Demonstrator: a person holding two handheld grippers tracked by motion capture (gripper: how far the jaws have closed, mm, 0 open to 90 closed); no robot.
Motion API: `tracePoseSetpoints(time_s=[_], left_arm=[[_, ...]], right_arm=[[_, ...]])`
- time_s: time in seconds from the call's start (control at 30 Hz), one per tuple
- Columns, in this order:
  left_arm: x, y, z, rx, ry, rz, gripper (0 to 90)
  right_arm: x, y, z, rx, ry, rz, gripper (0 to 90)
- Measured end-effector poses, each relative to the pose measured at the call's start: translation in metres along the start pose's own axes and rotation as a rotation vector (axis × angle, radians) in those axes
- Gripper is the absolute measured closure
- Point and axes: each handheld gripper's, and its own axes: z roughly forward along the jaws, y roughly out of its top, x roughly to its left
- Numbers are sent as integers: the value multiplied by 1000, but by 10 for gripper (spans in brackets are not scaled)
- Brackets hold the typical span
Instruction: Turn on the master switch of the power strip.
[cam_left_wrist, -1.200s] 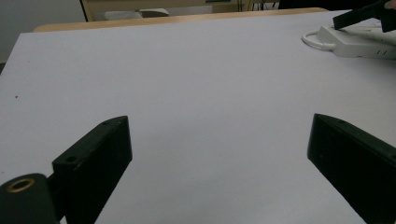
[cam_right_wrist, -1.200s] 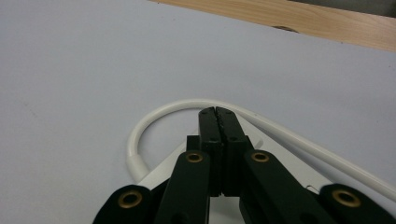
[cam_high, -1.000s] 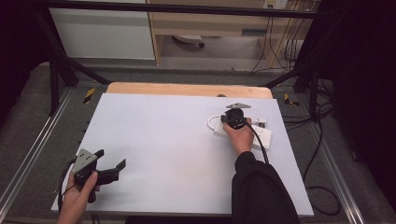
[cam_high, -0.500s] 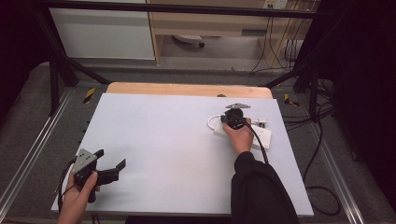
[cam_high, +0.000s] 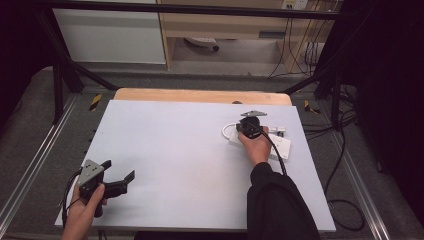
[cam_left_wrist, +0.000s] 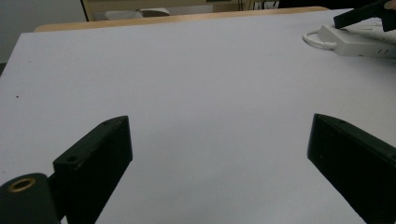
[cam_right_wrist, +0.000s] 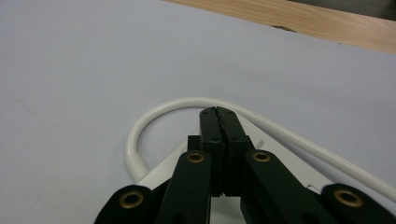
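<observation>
Jaws of the left gripper (cam_high: 120, 181) gape wide over bare bench (cam_high: 180, 150), well left of the power strip (cam_high: 272, 145). Right gripper (cam_right_wrist: 218, 114) jaws are pressed together, empty, above the power strip beside its looping white cable (cam_right_wrist: 154, 116).

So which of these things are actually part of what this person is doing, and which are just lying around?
In use:
- right tool, jaws shut, over the white power strip
- the strip's white cable, looped beside it

Lying about:
- left tool, jaws open, held over the near left of the white table
- cables on the floor
- wooden shelf unit behind
</observation>
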Motion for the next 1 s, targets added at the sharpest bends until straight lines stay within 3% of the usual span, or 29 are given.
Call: tracePoseSetpoints(time_s=[0.3,0.73,1.0], left_arm=[[0,0,0,0,2,-5,68],[1,0,-1,0,0,-6,67],[1,0,-1,-11,-3,-5,67]], right_arm=[[1,3,0,22,-5,-12,900],[1,3,-1,0,21,22,900],[-5,6,-10,-21,30,38,900]])
